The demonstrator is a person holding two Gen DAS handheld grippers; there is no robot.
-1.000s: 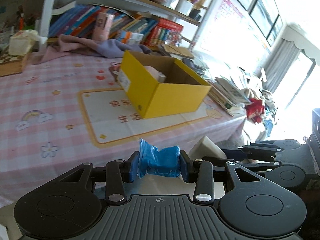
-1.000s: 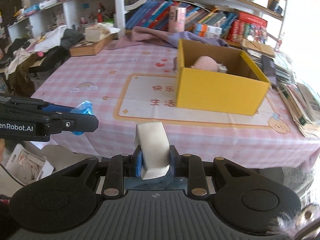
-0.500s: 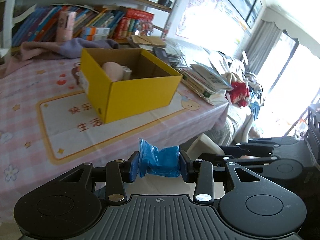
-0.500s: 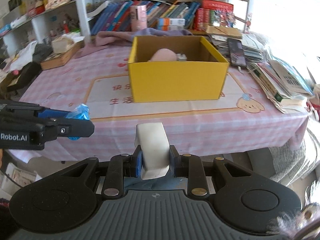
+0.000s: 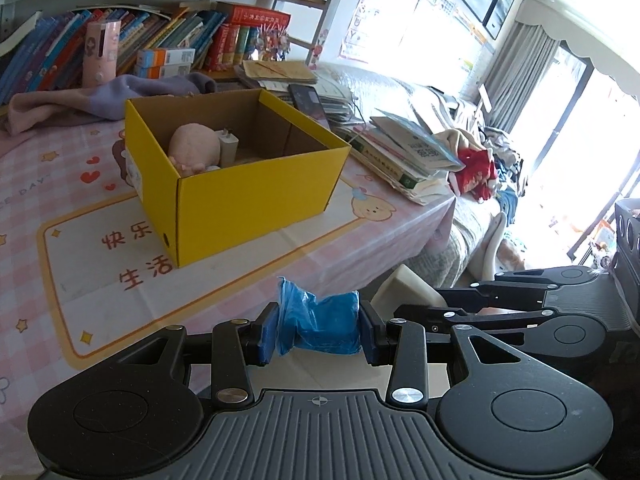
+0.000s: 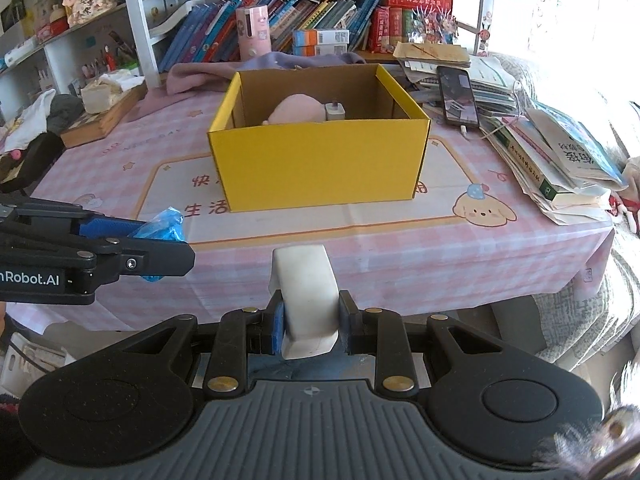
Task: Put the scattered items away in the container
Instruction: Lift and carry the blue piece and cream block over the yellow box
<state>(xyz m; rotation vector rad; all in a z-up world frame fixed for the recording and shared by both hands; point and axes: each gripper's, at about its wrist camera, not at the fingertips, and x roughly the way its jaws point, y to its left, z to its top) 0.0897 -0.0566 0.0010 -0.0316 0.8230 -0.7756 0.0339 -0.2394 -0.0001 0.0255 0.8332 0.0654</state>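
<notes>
Ahead, bare tablecloth (image 6: 360, 236) between table edge and yellow box (image 6: 320, 164).

Black ribbed tool (image 5: 319, 330), blue pads, brass screws

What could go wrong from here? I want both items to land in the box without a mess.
1. The blue plastic bag in the left hand-held gripper is soft and crumpled; it may cling to a pad on release.
2. The white block in the right hand-held gripper could drop onto the charger or pink toy already in the yellow box.
3. Both grippers are close together and might collide over the box.
</notes>
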